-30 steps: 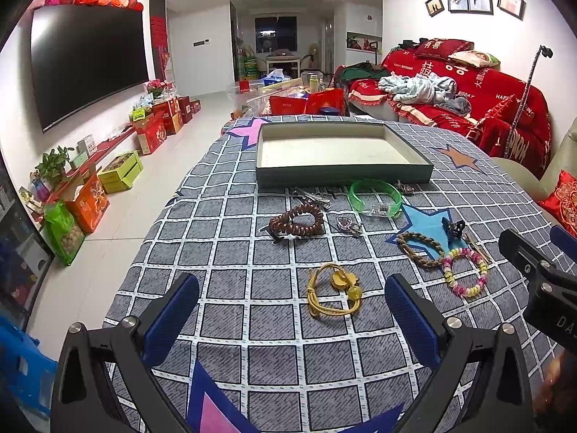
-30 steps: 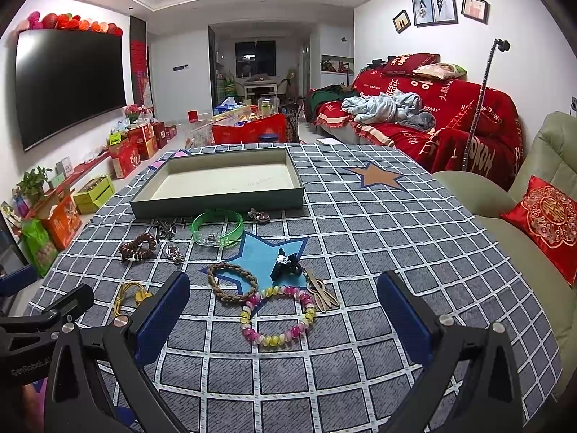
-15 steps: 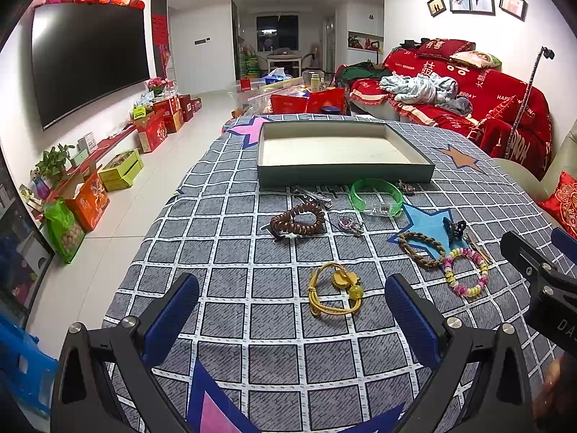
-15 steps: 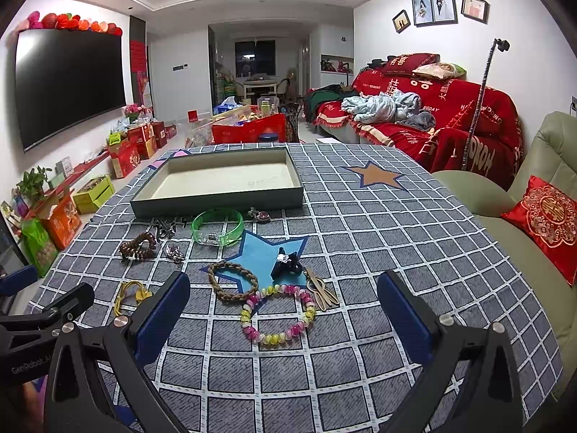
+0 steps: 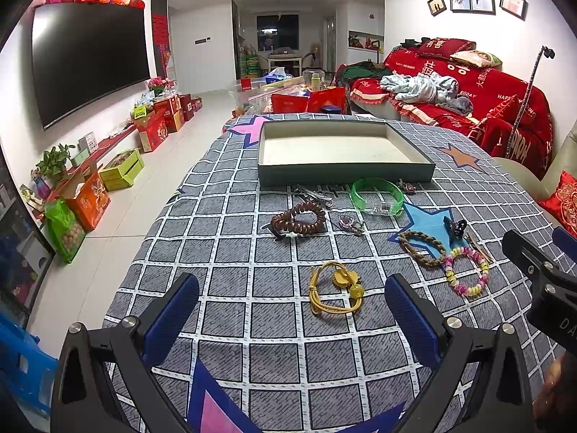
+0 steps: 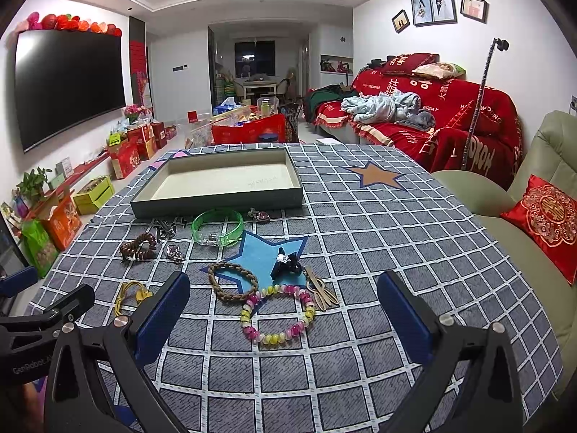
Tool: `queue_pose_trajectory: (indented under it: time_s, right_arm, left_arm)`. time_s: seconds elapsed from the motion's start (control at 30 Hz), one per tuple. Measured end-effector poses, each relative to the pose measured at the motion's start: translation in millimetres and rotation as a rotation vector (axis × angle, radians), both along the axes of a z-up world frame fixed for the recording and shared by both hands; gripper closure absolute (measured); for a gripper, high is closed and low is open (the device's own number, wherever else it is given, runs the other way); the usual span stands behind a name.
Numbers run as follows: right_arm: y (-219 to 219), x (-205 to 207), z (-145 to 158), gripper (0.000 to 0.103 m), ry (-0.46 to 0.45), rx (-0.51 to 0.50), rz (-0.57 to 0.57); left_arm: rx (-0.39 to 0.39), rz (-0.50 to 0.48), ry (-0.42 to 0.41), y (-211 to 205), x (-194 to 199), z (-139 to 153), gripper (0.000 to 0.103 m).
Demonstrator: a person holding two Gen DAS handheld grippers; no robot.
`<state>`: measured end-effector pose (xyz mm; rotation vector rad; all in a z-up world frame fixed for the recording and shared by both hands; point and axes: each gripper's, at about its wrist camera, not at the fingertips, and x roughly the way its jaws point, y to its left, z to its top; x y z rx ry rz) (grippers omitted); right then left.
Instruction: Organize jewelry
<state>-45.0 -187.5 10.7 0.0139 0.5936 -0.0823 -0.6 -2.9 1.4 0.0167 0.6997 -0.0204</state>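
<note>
Barely any movement since a second ago: both views nearly as before, jewelry all in the same spots. Left gripper (image 5: 292, 310) spread wide, holding nothing, blue pads (image 5: 173, 310) hovering above the counter (image 5: 223, 281) with its grey checked cloth. Between those pads and just ahead, a yellow cord bracelet (image 5: 333, 294) with round amber beads and a flat flower charm. Right gripper (image 6: 283, 310) likewise wide apart and empty, low over the same cloth. Directly between its fingers, a beaded bracelet (image 6: 277, 315) of glossy pink, yellow and pale beads in a loose ring. Touching it on the far left, a brown braided bracelet (image 6: 232, 279) lying partly on a blue star patch. Just beyond, a small black claw clip (image 6: 285, 263), and to the right a pair of tan hair clips (image 6: 322, 290). Further out, a dark brown wooden bead bracelet (image 5: 298, 218) coiled double, a small metal charm (image 5: 349, 222) beside it, and a translucent green bangle (image 5: 377, 198) with a clear clasp section. Close to the tray front, several silver hair pins (image 5: 310, 193) and a small pendant (image 6: 260, 214). Beyond everything, a shallow grey-green tray (image 5: 342, 173) with a cream lining, nothing inside.
</note>
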Motion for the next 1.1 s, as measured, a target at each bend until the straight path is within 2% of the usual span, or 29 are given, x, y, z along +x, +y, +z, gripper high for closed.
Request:
queue_pose_trajectory:
  time_s: [1.1]
  right_arm:
    - [-1.1,-0.6,0.2,0.0,0.0,0.007,-0.002]
  left_arm:
    - [0.002,0.0,0.006,0.1,-0.8,-2.4,0.0]
